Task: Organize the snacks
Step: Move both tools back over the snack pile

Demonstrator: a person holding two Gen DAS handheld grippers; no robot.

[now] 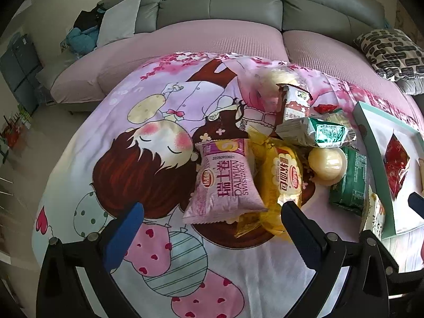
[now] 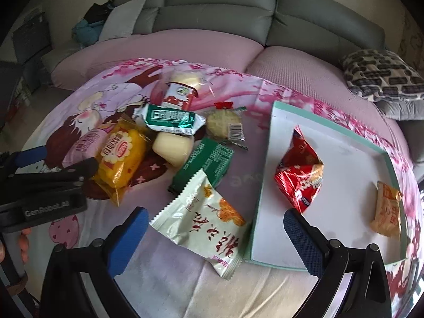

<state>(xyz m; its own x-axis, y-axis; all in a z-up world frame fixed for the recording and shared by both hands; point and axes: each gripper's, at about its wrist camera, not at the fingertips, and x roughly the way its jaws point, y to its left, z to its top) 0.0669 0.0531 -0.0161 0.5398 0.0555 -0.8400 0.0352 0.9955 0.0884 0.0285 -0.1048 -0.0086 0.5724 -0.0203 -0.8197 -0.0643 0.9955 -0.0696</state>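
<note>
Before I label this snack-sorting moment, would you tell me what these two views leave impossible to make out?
- Pink Swiss roll pack: right wrist view, mostly hidden behind the yellow pack and the left gripper.
- Orange packet in the tray: out of frame in the left wrist view; print too small in the right.
- White packet: left wrist view, only a sliver shows.
- Red packet: left wrist view, label unreadable.

- Cartoon-print pink cloth (image 1: 148, 132)
- Pink packet (image 1: 225, 182) on the cloth
- Yellow packet (image 1: 281, 185) beside it
- Teal-rimmed white tray (image 2: 344, 159)
- Red packet (image 2: 299, 175) inside tray
- Orange packet (image 2: 387, 212) inside tray
</note>
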